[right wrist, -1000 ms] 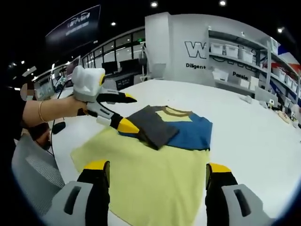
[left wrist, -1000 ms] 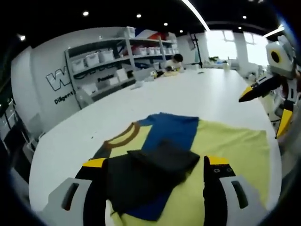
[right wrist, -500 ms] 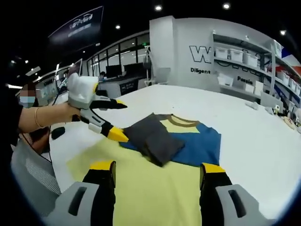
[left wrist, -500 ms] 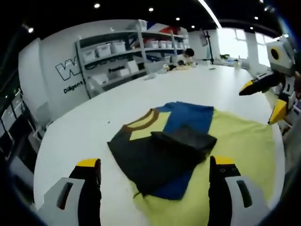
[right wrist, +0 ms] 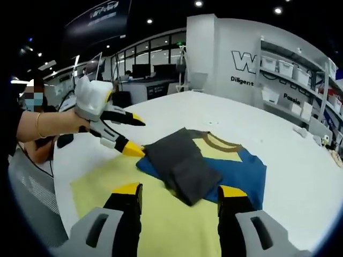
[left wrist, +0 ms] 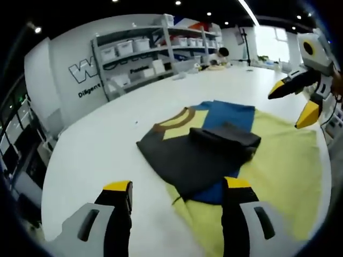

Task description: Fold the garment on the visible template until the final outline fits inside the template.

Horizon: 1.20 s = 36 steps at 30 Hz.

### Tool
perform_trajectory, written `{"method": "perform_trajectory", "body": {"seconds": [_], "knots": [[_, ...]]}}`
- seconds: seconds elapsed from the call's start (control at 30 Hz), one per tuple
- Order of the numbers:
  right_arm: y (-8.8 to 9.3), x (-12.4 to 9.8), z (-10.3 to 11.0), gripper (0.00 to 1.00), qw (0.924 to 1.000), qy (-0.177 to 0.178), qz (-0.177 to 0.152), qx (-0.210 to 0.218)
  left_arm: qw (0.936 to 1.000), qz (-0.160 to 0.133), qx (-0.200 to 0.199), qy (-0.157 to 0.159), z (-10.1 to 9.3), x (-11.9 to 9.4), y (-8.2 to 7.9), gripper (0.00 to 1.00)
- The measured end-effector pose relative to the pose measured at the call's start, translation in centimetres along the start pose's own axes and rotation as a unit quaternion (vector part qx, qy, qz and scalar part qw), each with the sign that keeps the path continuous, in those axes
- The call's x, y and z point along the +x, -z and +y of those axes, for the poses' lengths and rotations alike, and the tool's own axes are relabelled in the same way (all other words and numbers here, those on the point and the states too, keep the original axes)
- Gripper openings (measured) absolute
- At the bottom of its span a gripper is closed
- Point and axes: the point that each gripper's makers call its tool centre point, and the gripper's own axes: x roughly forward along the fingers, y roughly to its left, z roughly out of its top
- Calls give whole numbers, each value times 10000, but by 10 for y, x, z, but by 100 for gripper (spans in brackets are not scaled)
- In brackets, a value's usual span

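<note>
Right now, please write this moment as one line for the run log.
left tool: open, empty | right tool: open, empty | garment: sleeve folded in, on white table | fold: not finished

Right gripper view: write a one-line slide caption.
Open right gripper over a yellow shirt with grey sleeve folded in; open left gripper beside it.

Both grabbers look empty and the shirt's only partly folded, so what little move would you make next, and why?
Probably bring the open left gripper down to the shirt's near edge. One dark sleeve is folded across the chest, yet the yellow lower half lies spread flat on the white table, and the right gripper holds nothing.
</note>
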Motion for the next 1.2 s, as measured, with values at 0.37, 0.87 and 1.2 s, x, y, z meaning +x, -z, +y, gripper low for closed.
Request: {"method": "perform_trajectory", "body": {"seconds": [0.37,0.87,1.2], "knots": [[-3,47,0,41,9999,-64,93,19,9989,362,249,145,-7,15,22,33],[10,91,-11,7,9993,227,157,244,9994,312,-90,68,-5,18,25,4],[8,79,-22,0,9987,397,224,247,9985,185,-509,-75,1,15,22,3]]}}
